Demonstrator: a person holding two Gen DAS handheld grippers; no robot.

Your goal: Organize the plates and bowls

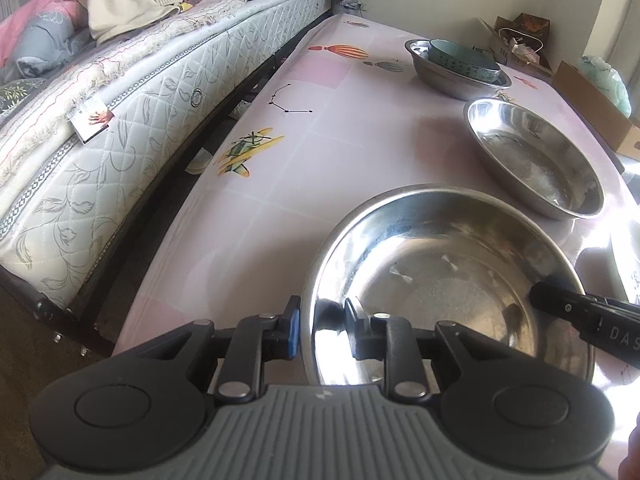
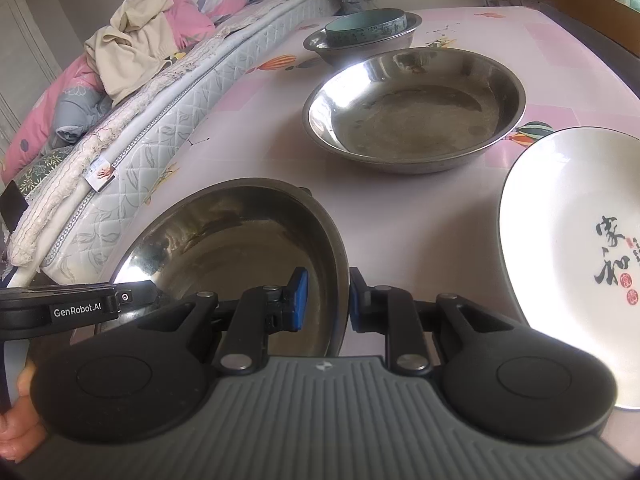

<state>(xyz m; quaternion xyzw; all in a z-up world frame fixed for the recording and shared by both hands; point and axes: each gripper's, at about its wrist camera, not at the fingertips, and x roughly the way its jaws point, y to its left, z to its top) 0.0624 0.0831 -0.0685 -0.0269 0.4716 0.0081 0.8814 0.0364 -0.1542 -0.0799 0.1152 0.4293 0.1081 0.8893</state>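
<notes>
The table (image 1: 280, 208), covered in a pink printed cloth, fills most of both views, with a bed's mattress (image 1: 120, 120) running along its edge in the upper left of each frame. On it, the near steel bowl (image 1: 440, 272) sits at lower centre of the left wrist view and lower left of the right wrist view, straddled on opposite rims by both tools. A second steel bowl (image 2: 416, 112) lies just beyond it, toward upper centre of the right wrist view, and farther back a third steel bowl (image 2: 360, 46) already carries a teal bowl (image 2: 366, 26) nested inside. A white plate with black calligraphy (image 2: 568, 248) lies at the right edge of that view. The left hand-held gripper (image 1: 324, 320) has one finger outside and one inside the near bowl's rim, narrowly set, apparently pinching it. The right hand-held gripper (image 2: 328, 300) brackets the opposite rim the same way, though a slight gap seems to remain. The likely next move is lifting this bowl forward into the second steel bowl, which lies straight ahead of both.
</notes>
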